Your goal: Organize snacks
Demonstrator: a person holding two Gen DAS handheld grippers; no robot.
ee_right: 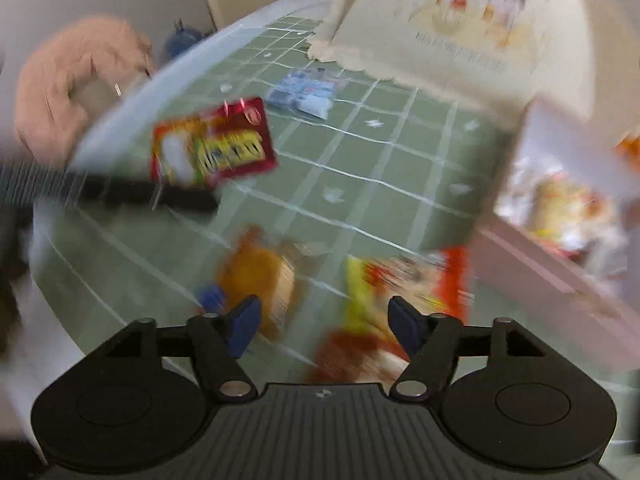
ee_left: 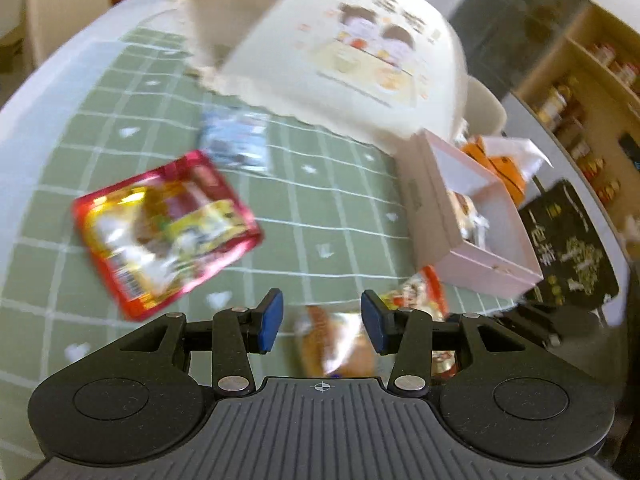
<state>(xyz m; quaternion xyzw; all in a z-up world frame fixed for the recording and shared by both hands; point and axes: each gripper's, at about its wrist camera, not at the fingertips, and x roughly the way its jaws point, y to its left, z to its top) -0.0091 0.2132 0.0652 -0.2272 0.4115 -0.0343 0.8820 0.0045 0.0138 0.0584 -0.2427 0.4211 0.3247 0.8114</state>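
Several snack packets lie on a green checked mat (ee_left: 340, 208). My left gripper (ee_left: 322, 322) is open, hovering over an orange-brown packet (ee_left: 336, 348) seen between its blue pads; they do not press on it. A red foil packet (ee_left: 164, 232) and a blue-white packet (ee_left: 236, 140) lie further off to the left. My right gripper (ee_right: 326, 326) is open above a red-and-yellow packet (ee_right: 400, 292), with the orange-brown packet (ee_right: 256, 276) just left of it. The pink box (ee_left: 472, 216) on the right holds several snacks. Both views are blurred.
A large cream printed bag (ee_left: 340, 48) stands at the back of the mat, and a black bag (ee_left: 568, 248) beyond the box. In the right wrist view a fluffy pink sleeve (ee_right: 72, 80) and a dark blurred bar (ee_right: 120, 192) reach in from the left.
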